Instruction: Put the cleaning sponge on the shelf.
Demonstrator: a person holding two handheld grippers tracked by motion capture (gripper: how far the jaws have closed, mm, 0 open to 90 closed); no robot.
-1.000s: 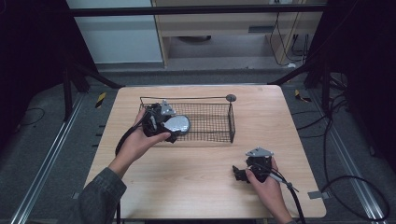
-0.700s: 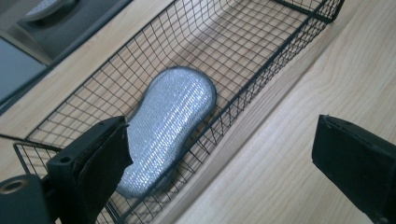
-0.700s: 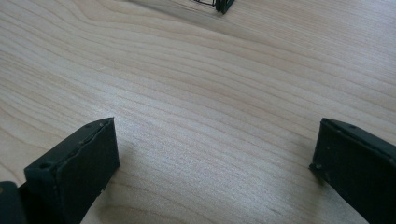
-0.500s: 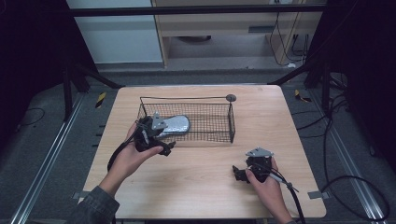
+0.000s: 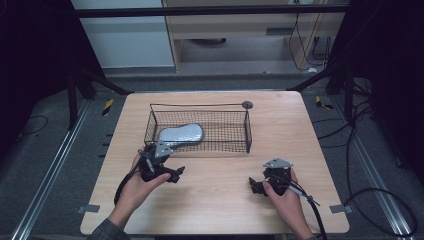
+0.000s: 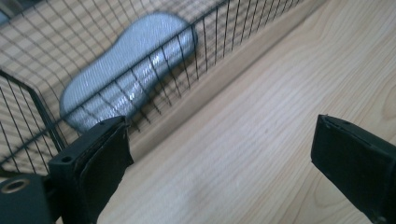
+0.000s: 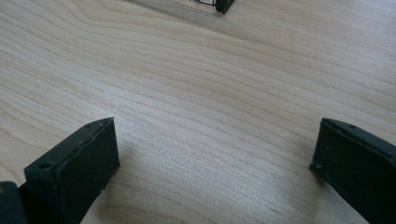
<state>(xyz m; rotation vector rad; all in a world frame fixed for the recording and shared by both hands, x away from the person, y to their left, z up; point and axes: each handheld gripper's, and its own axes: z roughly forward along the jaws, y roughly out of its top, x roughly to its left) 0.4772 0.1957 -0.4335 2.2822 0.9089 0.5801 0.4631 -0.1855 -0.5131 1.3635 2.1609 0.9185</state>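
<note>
You are looking at a tabletop (image 5: 215, 200) that is catching even overhead light while the room around it is sinking into dark. In the left gripper view, the mesh basket (image 6: 140, 88) is smearing slightly, and soft shadows are pooling under the tongs.

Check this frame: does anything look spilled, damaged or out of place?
Nothing stands out. The grey pad lies flat inside the wire basket, which sits upright on the table.

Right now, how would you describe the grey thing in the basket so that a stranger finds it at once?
On the wooden table stands a black wire basket. The grey pad lies flat in its left half: a silvery, peanut-shaped piece, the only thing inside.
</note>
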